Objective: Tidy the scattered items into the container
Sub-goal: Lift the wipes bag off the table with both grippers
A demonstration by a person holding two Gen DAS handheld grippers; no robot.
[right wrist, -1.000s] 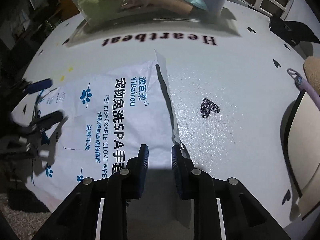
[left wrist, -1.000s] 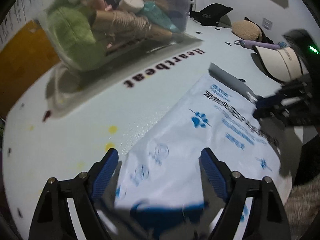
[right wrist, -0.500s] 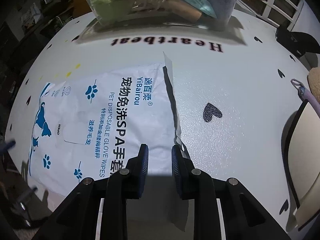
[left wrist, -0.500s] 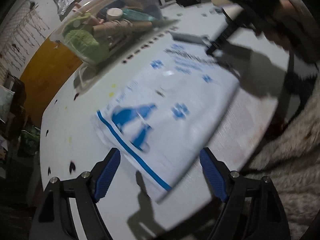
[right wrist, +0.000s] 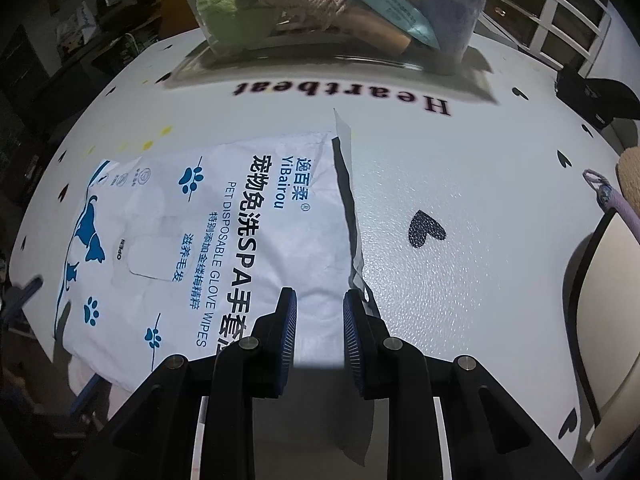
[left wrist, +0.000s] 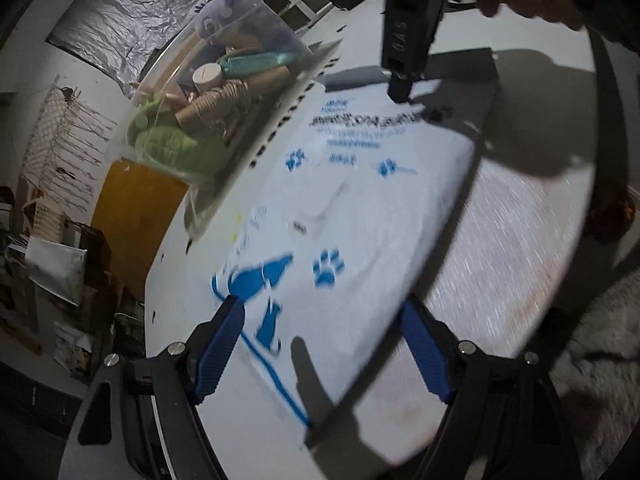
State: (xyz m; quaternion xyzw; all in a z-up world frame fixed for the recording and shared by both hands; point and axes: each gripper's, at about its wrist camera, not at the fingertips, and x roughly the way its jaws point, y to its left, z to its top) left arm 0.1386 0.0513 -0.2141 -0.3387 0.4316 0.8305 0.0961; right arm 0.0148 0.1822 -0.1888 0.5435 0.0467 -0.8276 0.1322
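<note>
Flat on a white table (right wrist: 460, 168) printed with black hearts and the word "Heartbeat": a white pack of pet glove wipes (right wrist: 224, 232), its near end pinched between the narrowed fingers of the right gripper (right wrist: 319, 316). At the pack's far end, the left gripper (left wrist: 320, 344), spread wide, holding nothing. Just beyond the pack, a clear plastic container (right wrist: 328, 4) already filled with a green knitted piece, rope-wrapped cardboard tubes, a teal pouch and a purple soft toy.
</note>
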